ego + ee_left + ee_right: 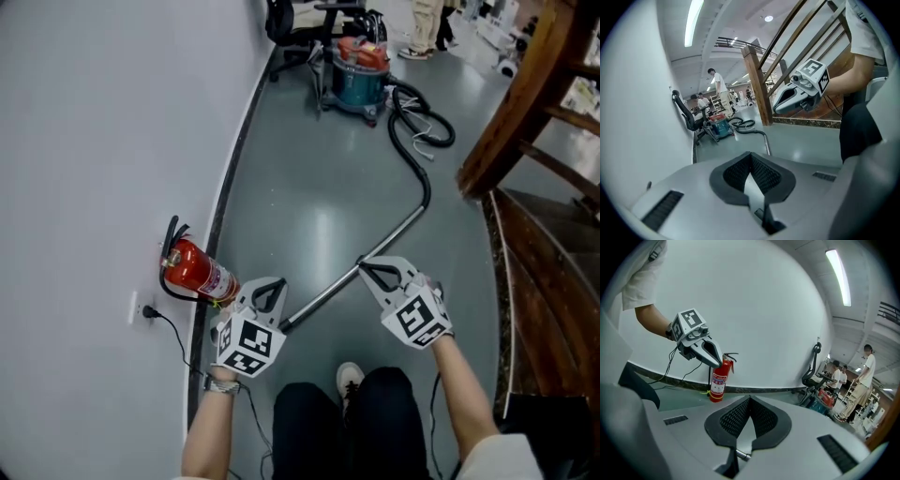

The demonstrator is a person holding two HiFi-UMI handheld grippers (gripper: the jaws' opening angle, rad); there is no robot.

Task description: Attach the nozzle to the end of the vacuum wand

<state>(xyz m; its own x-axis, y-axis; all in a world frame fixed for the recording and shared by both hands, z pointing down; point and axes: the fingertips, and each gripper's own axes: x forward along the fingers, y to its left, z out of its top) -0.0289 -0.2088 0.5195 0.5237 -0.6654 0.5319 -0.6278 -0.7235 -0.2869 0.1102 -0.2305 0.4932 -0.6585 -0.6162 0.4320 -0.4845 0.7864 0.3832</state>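
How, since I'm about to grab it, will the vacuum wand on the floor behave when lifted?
Probably stiff: the wand runs straight along the floor. Being a round tube, it may roll. The hose on its far end would likely tug back.

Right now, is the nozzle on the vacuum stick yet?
No nozzle shows, so nothing looks done. The wand lies on the floor, its near end hidden behind the left gripper. Nothing is in hand: that and the right gripper are shut, empty. Fitting the nozzle seems left.

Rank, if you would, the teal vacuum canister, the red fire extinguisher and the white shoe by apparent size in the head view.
1. Teal vacuum canister, though farthest.
2. Red fire extinguisher.
3. White shoe, clearly smallest.
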